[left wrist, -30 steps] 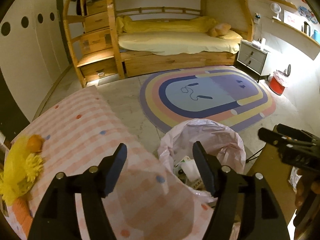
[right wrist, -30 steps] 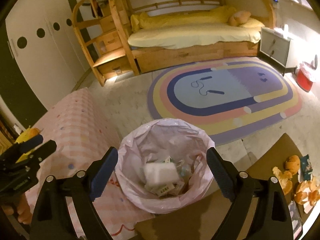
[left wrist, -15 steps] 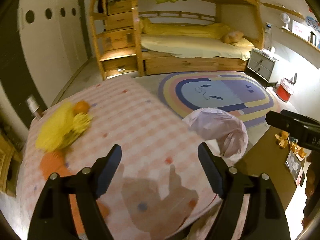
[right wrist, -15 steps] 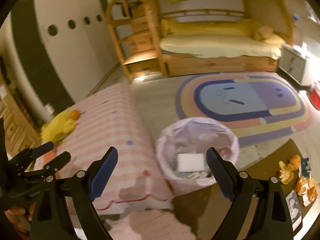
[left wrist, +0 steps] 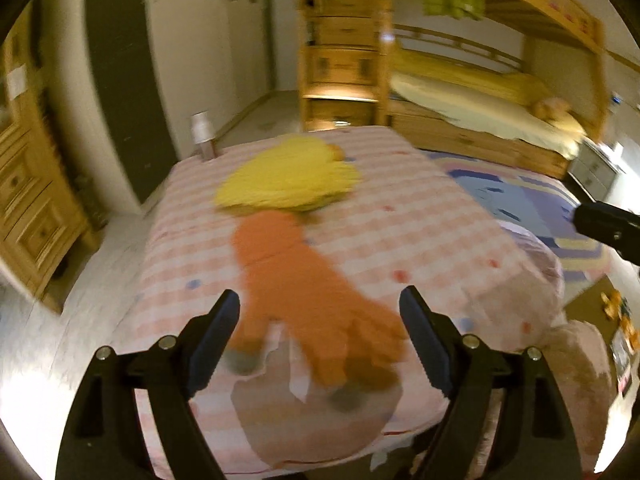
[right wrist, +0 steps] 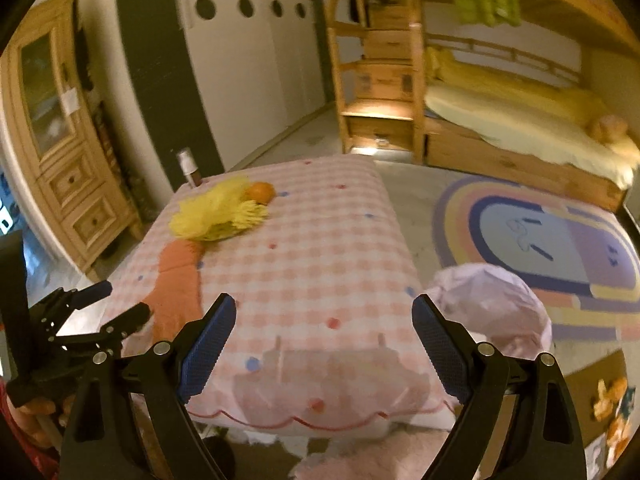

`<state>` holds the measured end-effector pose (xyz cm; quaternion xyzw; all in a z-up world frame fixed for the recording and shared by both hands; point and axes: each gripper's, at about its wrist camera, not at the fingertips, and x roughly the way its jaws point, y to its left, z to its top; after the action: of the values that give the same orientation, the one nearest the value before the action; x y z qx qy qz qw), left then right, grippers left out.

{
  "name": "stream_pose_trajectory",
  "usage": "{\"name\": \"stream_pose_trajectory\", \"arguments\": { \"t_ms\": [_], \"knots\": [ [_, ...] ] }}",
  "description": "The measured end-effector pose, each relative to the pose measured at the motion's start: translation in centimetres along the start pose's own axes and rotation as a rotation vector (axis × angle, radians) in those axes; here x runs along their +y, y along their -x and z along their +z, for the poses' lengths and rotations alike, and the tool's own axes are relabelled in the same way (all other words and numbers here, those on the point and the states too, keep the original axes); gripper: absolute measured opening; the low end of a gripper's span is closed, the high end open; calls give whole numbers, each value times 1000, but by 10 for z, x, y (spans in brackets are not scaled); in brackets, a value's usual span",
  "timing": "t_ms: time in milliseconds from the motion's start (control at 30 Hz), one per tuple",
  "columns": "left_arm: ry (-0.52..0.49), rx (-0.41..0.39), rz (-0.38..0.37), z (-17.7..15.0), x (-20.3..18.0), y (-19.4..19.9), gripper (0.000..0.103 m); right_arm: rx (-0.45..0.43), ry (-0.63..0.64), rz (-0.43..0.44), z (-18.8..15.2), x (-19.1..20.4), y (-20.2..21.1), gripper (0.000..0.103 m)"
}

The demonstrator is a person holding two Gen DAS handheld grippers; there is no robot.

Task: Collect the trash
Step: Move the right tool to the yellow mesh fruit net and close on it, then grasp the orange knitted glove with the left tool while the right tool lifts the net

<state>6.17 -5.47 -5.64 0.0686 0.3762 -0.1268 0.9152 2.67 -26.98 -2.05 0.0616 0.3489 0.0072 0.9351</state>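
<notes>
Overhead, both left tongs point(left wrist: 318, 322) and right tongs point(right wrist: 322, 330) gape wide, empty, above the checked bench point(right wrist: 320, 248) beside the trash bag point(right wrist: 492, 304).

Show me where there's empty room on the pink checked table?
The pink checked tablecloth lies bare from its middle to the side nearest the pink-lined trash bin. The other side is crowded: fluffy yellow duster, orange handle, small orange fruit.

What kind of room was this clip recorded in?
Most likely a child's bedroom: a wooden bunk bed with yellow bedding and drawer steps, a pastel face rug, and a plush toy on a pink checked bed.
</notes>
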Motion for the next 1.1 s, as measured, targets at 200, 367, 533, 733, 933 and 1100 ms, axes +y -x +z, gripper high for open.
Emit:
{"name": "stream_pose_trajectory", "arguments": {
  "t_ms": [200,367,533,733,933,1100],
  "knots": [
    [97,4,74,4,50,-8,80,7,37,39,16,22,-20,73],
    [140,10,124,9,80,-16,80,17,108,86,35,54,-47,61],
    [153,6,154,18,100,-23,80,33,132,119,56,75,-79,59],
    [144,1,181,36,116,-40,80,42,155,143,87,98,-119,61],
    [129,19,185,45,119,-60,80,126,143,151,103,113,-175,60],
    [133,43,165,39,119,-68,80,223,115,174,99,114,-200,35]
  ]
}}
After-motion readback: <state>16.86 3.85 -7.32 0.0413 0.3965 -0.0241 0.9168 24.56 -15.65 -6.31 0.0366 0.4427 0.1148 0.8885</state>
